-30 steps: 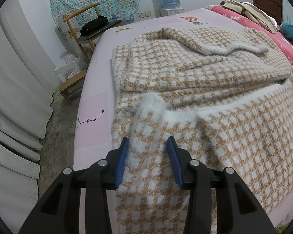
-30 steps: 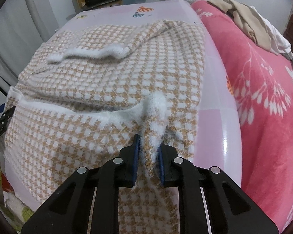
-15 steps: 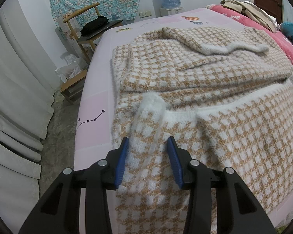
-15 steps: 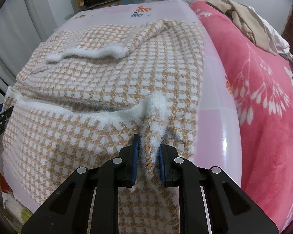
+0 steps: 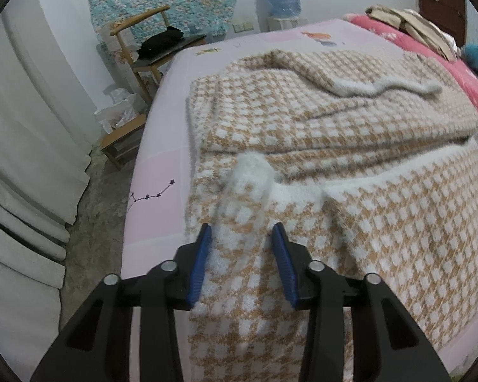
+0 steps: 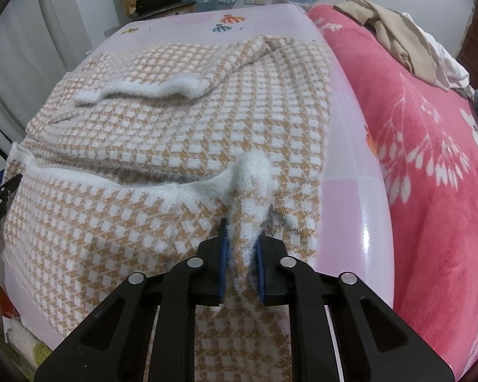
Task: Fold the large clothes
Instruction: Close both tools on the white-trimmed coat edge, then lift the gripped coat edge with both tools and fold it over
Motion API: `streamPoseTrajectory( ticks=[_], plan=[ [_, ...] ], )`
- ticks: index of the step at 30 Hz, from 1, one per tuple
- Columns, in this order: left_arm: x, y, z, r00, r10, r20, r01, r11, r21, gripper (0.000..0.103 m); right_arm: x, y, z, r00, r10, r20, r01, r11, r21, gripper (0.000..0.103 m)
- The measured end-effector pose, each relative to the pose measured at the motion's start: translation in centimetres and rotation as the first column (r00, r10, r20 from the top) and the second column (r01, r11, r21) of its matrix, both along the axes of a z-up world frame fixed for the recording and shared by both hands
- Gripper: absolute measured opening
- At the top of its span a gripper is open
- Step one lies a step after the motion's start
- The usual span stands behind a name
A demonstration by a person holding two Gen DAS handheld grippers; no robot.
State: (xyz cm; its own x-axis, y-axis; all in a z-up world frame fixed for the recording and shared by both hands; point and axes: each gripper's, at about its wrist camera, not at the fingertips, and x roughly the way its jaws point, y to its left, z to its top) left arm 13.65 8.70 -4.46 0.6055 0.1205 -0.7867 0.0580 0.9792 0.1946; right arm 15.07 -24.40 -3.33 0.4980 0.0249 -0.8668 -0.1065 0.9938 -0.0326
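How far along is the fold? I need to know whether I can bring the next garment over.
Partly done. A sleeve already lies folded across the checked sweater on the bed. In hand: the left gripper and right gripper are both closing on bunches of the white hem, at opposite corners. Left: carrying that hem up over the body, then any final fold. Not ready yet.

Bare sheet (image 6: 350, 165) free; red quilt (image 6: 430, 159) blocks.
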Motion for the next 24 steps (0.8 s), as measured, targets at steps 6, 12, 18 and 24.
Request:
streamPoseTrajectory(
  ticks=[6, 12, 18, 24],
  plan=[
    [-0.9, 1.8, 0.6, 0.999, 0.010, 0.036, -0.008, 0.998, -0.055, 0.018, -0.7, 0.0, 0.6, 0.999, -0.023, 0.035, 0.023, 1.000, 0.002, 0.007],
    [-2.4, 2.7, 1.7, 0.995, -0.017, 0.093, 0.023, 0.998, -0.065, 0.012, -2.2, -0.1, 1.9, 0.992, -0.075, 0.097, 0.072, 0.997, 0.031, 0.006],
    [-4.9, 3.5, 3.3, 0.985, -0.045, 0.165, 0.055, 0.997, -0.052, 0.010, -4.3, -0.2, 3.7, 0.978, -0.112, 0.175, 0.100, 0.992, 0.076, 0.006],
    [-8.1, 3.2, 5.5, 0.963, -0.064, 0.264, 0.074, 0.997, -0.029, 0.009, -6.3, -0.4, 5.4, 0.961, -0.142, 0.237, 0.114, 0.985, 0.128, 0.005]
  ],
)
